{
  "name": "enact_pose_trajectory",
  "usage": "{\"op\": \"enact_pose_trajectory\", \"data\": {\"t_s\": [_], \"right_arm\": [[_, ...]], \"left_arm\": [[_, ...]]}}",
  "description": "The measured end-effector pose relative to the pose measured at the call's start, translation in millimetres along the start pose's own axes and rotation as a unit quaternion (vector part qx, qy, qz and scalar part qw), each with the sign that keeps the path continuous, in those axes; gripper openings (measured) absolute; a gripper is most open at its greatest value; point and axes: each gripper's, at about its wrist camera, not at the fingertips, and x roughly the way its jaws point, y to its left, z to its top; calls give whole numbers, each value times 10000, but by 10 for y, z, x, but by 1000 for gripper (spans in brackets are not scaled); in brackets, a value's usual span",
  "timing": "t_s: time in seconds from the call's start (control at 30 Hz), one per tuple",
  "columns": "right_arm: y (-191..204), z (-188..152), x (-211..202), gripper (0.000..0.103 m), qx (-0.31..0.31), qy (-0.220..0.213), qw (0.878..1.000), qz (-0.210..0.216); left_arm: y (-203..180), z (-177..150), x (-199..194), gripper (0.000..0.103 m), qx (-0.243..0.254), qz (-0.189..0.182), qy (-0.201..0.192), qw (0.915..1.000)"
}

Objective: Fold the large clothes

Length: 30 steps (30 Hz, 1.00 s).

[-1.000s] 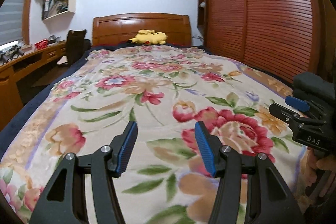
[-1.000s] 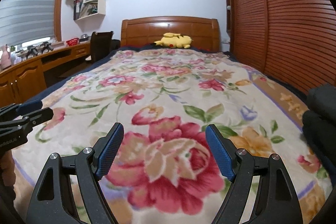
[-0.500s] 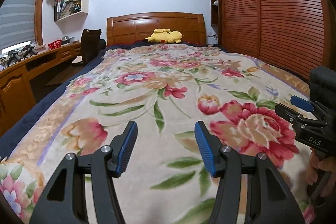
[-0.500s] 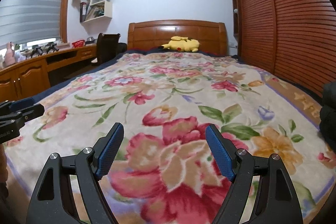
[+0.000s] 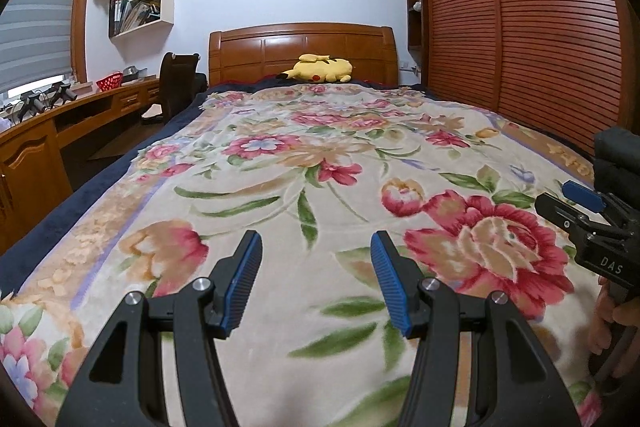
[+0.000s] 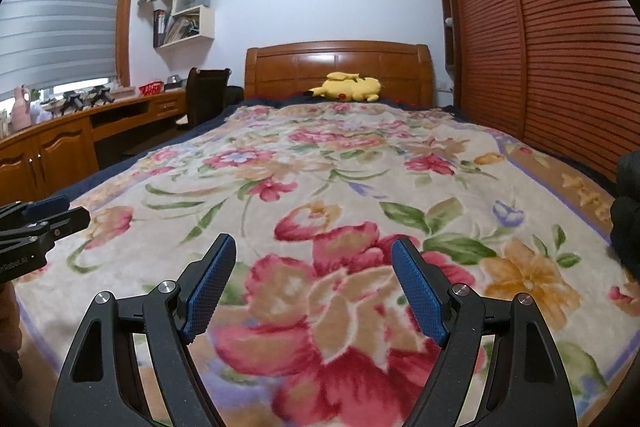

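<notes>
"DAS" on right gripper (image 5: 582,205)

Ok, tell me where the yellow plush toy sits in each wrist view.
Left wrist: yellow plush toy lies at upper centre, at the far end of the bed against the wooden headboard.
Right wrist: it lies upper centre, slightly right, at the headboard's foot.
Shared landmark: the headboard.
</notes>
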Motion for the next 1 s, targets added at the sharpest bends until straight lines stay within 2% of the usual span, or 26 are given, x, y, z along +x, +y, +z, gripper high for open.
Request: {"op": "enact_pose_trajectory", "data": {"t_s": [1.0], "right_arm": [[-12, 5, -27, 82, -17, -33, 10000, 1]], "left_arm": [[-4, -15, -7, 56, 1, 2, -4, 10000]]}}
